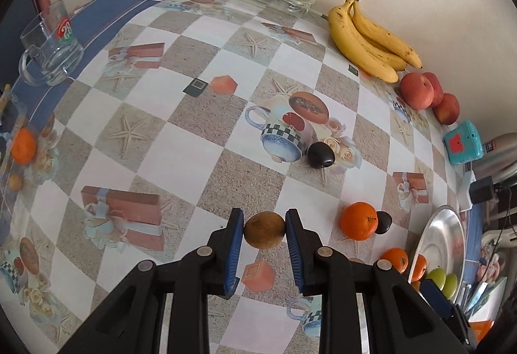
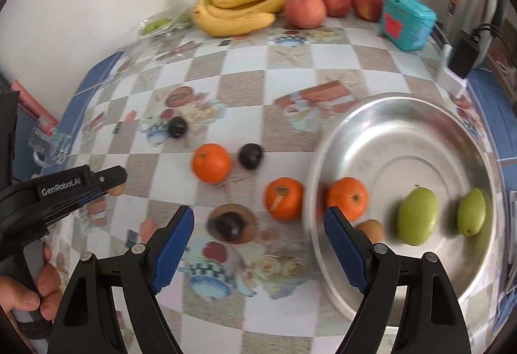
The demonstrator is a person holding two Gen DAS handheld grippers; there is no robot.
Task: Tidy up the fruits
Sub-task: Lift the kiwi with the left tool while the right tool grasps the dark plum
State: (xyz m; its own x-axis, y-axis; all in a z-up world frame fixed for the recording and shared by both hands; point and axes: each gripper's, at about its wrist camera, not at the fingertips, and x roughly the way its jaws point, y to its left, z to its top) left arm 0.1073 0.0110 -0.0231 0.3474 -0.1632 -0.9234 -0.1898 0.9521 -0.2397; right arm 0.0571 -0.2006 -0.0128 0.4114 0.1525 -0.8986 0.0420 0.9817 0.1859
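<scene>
One brown kiwi (image 1: 265, 230) sits clamped between the left gripper (image 1: 264, 229) pads; right gripper (image 2: 258, 221) gapes.

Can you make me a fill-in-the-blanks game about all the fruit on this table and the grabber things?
1. The left gripper is shut on a small ____ fruit.
2. The right gripper holds ____.
3. The two green fruits lie in the metal ____.
4. The bananas lie against the ____.

Missing words: brown; nothing; bowl; wall
</scene>
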